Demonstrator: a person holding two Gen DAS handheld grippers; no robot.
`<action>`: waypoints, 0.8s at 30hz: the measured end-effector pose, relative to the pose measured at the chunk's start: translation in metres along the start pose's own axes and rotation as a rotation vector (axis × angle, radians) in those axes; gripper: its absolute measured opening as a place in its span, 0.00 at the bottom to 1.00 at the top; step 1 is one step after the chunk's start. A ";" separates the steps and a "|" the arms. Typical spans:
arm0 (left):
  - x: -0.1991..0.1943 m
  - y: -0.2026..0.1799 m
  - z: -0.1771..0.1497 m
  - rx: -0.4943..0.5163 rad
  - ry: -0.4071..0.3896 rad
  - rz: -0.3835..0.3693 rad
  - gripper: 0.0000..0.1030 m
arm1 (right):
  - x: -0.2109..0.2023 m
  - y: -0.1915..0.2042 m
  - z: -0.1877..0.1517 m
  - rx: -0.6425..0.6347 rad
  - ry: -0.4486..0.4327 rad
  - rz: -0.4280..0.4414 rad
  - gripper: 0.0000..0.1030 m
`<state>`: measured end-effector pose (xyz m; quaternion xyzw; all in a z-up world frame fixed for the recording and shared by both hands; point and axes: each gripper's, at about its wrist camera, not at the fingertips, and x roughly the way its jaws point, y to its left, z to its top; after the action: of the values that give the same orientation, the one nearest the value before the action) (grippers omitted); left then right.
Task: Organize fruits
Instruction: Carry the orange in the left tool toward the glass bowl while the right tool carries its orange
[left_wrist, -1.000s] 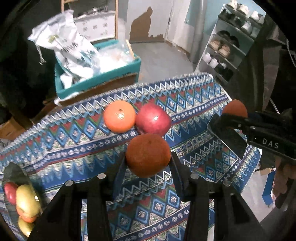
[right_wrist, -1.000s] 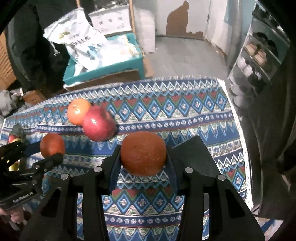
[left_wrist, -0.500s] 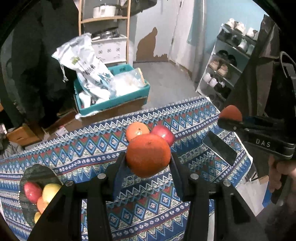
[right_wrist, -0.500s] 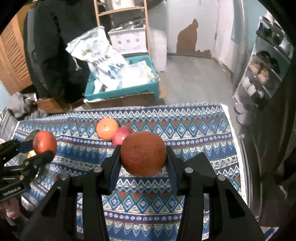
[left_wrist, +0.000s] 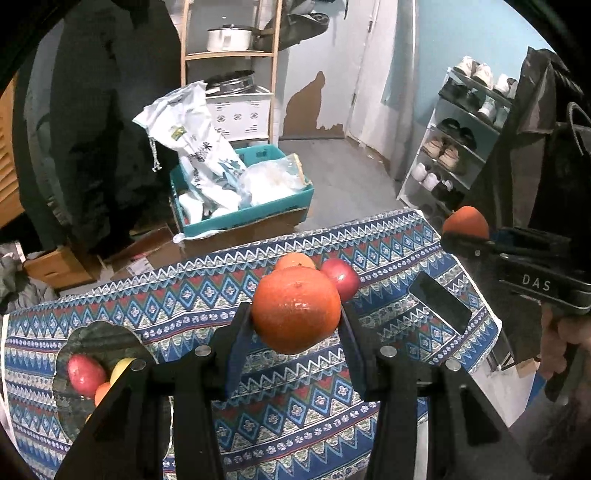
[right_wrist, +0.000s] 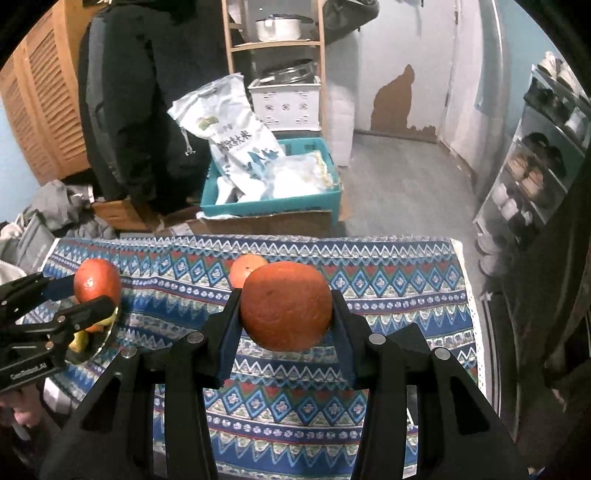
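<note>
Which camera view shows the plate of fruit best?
The left wrist view: the dark plate lies open on the patterned cloth, with a red fruit and a yellow fruit on it. In the right wrist view, the left gripper and its orange hide most of the plate.

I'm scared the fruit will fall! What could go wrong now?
1. Each round orange is pinched only at its sides, high above the patterned tablecloth; either might slip and roll off.
2. The dark plate already holds a red apple and other fruit, so added oranges may tumble out.
</note>
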<state>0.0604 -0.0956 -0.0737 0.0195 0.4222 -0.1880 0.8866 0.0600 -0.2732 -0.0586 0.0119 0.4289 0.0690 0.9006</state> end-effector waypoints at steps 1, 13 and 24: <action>-0.001 0.003 -0.001 -0.005 -0.001 0.001 0.46 | 0.000 0.003 0.001 -0.004 0.001 0.003 0.43; -0.023 0.044 -0.015 -0.063 -0.015 0.047 0.46 | 0.007 0.045 0.011 -0.056 0.004 0.067 0.43; -0.047 0.100 -0.036 -0.165 -0.025 0.110 0.46 | 0.020 0.109 0.023 -0.136 0.025 0.153 0.43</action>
<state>0.0420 0.0186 -0.0740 -0.0328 0.4237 -0.1038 0.8993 0.0777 -0.1618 -0.0505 -0.0175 0.4323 0.1668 0.8860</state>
